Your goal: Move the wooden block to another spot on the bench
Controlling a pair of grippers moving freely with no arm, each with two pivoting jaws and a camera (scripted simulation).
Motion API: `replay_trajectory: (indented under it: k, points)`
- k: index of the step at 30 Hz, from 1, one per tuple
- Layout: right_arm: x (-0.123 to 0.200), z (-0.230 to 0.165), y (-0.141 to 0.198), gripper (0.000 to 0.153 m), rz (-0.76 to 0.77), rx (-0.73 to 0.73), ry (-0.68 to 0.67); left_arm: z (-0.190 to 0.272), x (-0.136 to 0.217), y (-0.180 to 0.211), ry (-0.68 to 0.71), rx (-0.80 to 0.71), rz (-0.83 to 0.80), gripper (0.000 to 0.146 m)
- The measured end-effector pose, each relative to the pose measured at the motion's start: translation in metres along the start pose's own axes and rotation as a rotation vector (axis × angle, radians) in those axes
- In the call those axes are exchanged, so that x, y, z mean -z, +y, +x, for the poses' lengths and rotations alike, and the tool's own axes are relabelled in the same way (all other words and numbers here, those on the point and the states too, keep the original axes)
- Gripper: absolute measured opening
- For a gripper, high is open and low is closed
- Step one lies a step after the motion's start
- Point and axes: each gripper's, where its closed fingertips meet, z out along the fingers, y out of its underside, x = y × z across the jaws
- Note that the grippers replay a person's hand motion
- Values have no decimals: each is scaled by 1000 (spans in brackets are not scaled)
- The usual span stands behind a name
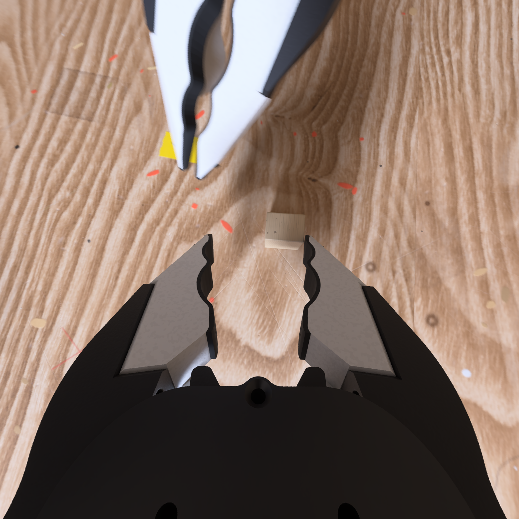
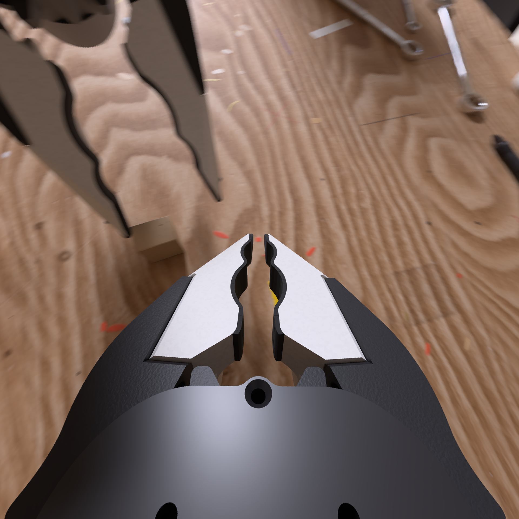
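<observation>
At 12 o'clock of left gripper (image 1: pixel 257 238): lining up on wooden block (image 1: pixel 284 229), jaws apart.
Nudging toward 1 o'clock before closing; right gripper (image 2: pixel 257 237) idling, jaws nearly together, empty.

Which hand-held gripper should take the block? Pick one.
Left. The left hand-held gripper is open with the block just past its fingertips. The right hand-held gripper is nearly shut and off to one side.

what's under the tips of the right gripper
A yellow patch lies on the bench beneath the nearly closed right gripper. Only its edges show beside the fingertips; the middle is covered, so its full shape cannot be seen.
</observation>
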Motion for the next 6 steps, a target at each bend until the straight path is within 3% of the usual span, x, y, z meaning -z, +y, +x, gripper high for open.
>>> replay_trajectory:
  k: [6]
  points:
    - [3,-42,2,11,-32,10,-235,-1,6,8,-58,71,47,74]
